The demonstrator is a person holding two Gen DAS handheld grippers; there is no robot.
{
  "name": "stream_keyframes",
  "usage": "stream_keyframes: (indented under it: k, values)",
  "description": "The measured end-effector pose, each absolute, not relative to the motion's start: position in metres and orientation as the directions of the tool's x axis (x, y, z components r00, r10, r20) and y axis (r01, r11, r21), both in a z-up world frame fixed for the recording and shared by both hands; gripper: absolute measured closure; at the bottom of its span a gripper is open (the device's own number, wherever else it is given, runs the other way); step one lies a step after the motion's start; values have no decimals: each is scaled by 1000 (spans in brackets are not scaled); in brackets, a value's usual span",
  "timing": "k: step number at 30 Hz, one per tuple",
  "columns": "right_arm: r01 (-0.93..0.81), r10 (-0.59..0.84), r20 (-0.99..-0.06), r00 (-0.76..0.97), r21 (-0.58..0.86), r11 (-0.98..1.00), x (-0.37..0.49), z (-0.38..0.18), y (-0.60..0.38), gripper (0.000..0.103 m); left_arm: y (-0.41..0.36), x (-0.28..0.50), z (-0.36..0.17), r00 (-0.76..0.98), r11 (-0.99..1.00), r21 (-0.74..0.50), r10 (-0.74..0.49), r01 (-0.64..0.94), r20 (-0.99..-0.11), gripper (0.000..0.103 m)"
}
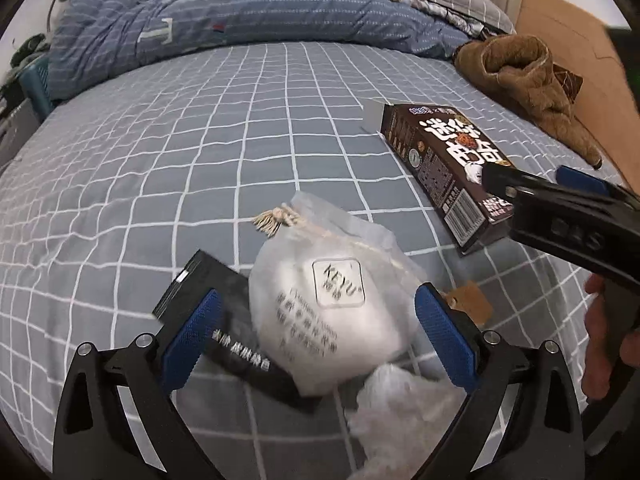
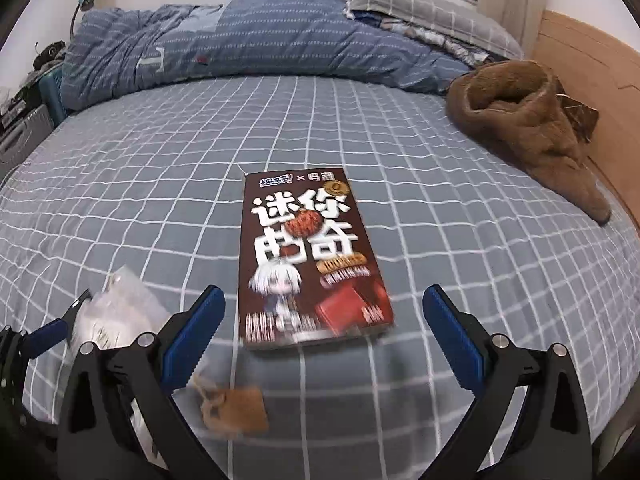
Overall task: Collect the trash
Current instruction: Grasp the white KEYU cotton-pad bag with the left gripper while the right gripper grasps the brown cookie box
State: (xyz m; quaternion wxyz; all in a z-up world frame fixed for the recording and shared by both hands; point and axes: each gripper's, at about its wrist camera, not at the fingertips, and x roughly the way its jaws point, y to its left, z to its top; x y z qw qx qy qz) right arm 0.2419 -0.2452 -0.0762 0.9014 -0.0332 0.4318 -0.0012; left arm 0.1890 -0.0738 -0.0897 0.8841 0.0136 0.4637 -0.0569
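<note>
A white drawstring bag [image 1: 332, 312] lies on the checked bed [image 1: 200, 160] between the spread fingers of the left claw [image 1: 316, 340], over a black box [image 1: 216, 320]. The right claw [image 2: 324, 344], released, frames a brown snack box [image 2: 308, 260]

Bed [image 2: 160, 184] with a grey-blue sheet, white grid lines — covers most of both views. Right wrist view: brown snack box [image 2: 308, 256] lies flat at centre; rumpled blue quilt [image 2: 248, 36] along 12 o'clock, grey checked pillow [image 2: 436, 12] at 1 o'clock. Brown fleece garment [image 2: 520, 120] heaped at 2 o'clock. Small tan tag [image 2: 240, 408] at 7 o'clock. Left wrist view: white drawstring bag [image 1: 332, 308] at centre, overlapping a black packet [image 1: 224, 320] at 8 o'clock; crumpled clear plastic [image 1: 396, 408] at 5 o'clock.
</note>
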Motion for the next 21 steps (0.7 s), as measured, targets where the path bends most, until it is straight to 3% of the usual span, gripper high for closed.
stream_keyframes:
  k: [11, 21]
  values:
    - [-32, -18, -836, 548, -42, 999, 272, -109, -246, 10, -78, 205, -102, 545, 992, -33, -92, 118, -833, 44]
    - [-20, -27, -832, 554, -46, 999, 266, -112, -245, 13, -79, 205, -109, 545, 991, -20, -90, 132, -833, 59]
